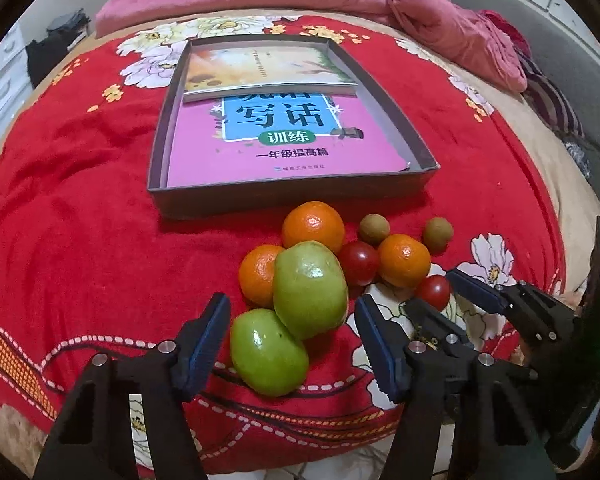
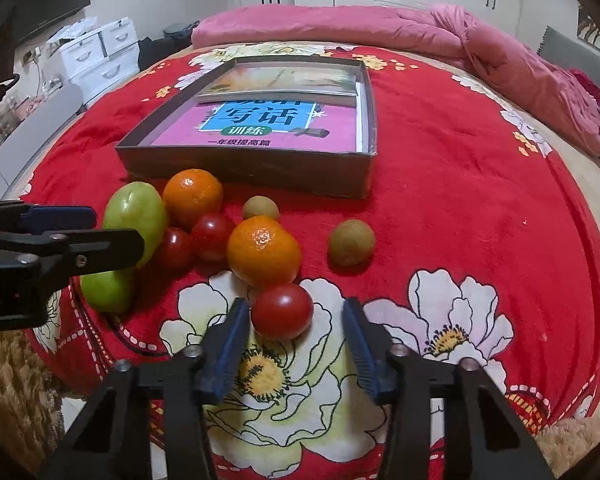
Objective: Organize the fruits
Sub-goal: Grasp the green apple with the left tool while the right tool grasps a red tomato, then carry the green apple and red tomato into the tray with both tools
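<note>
Straddling a green fruit (image 1: 269,351) and a red tomato (image 2: 282,311) on the red blanket (image 1: 80,200) before the box (image 1: 284,196), the left gripper (image 1: 290,344) and right gripper (image 2: 294,336) stand unclenched, where off-centre closing could roll either fruit into its neighbours.

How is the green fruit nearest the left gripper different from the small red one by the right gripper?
The green fruit is far bigger than the red tomato. It is lumpy and leans against another green fruit; the tomato is round and smooth, just below an orange. Both are glossy and lie on the red blanket.
</note>
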A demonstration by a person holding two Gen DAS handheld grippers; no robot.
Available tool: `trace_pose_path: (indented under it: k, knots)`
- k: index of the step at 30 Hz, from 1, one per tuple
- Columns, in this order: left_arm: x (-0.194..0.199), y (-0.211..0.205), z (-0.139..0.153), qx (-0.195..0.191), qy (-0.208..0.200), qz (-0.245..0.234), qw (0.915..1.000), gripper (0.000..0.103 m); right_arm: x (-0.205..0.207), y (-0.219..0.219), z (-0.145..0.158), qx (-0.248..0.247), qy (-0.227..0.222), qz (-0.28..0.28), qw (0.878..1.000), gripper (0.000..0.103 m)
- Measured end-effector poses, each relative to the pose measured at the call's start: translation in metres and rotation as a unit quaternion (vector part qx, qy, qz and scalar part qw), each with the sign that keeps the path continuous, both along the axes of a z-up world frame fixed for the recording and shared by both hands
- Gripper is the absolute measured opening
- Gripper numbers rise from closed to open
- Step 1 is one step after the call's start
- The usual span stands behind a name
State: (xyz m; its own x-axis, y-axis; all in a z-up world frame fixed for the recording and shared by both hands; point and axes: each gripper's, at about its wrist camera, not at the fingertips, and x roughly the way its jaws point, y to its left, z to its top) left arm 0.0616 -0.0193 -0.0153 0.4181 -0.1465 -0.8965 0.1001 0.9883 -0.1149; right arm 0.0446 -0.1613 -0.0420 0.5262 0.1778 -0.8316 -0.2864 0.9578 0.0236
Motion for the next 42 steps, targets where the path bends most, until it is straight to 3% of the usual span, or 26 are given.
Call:
trace_pose_path:
  k: [3, 6, 17, 26, 27, 28, 29, 33, 36, 39, 41, 42]
  knots:
    - [0.002, 0.002, -0.001, -0.017, 0.004, -0.002, 0.9998, 0.052, 0.003, -0.002, -0.001, 0.004, 0.004, -0.001, 1.000, 0.033]
    - [0.004, 0.001, -0.001, -0.028, 0.005, -0.005, 0.9996, 0.042, 0.006, -0.007, 0.000, 0.020, 0.010, -0.004, 1.000, 0.031]
    - [0.007, 0.011, 0.009, -0.057, -0.001, 0.008, 0.9983, 0.041, 0.006, -0.024, 0.013, 0.064, 0.000, -0.022, 0.998, 0.031]
    - [0.014, 0.027, 0.032, -0.061, -0.034, 0.023, 0.9973, 0.039, 0.006, -0.023, 0.038, 0.072, -0.057, -0.007, 0.996, 0.031]
    - [0.015, 0.029, 0.033, -0.062, -0.036, 0.025, 0.9971, 0.037, 0.006, -0.023, 0.040, 0.074, -0.063, -0.005, 0.995, 0.031]
    - [0.015, 0.031, 0.035, -0.063, -0.040, 0.027, 0.9969, 0.026, 0.007, -0.023, 0.042, 0.076, -0.067, -0.003, 0.995, 0.031]
    - [0.017, 0.032, 0.037, -0.062, -0.044, 0.028, 0.9967, 0.023, 0.008, -0.024, 0.045, 0.078, -0.072, -0.003, 0.994, 0.031]
    - [0.024, 0.036, 0.039, -0.060, -0.050, 0.028, 0.9966, 0.023, 0.015, -0.025, 0.049, 0.085, -0.081, -0.003, 0.993, 0.031]
    - [0.028, 0.037, 0.024, -0.052, -0.035, 0.027, 0.9976, 0.023, 0.021, -0.025, 0.049, 0.088, -0.084, -0.004, 0.993, 0.031]
    - [0.020, 0.042, 0.020, -0.075, -0.035, 0.018, 0.9964, 0.023, 0.022, -0.027, 0.047, 0.091, -0.085, -0.006, 0.992, 0.031]
    - [0.014, 0.043, 0.024, -0.083, -0.039, 0.010, 0.9957, 0.026, 0.022, -0.029, 0.047, 0.093, -0.083, -0.007, 0.992, 0.031]
    - [0.012, 0.043, 0.025, -0.081, -0.043, 0.009, 0.9957, 0.032, 0.022, -0.029, 0.047, 0.095, -0.083, -0.009, 0.992, 0.031]
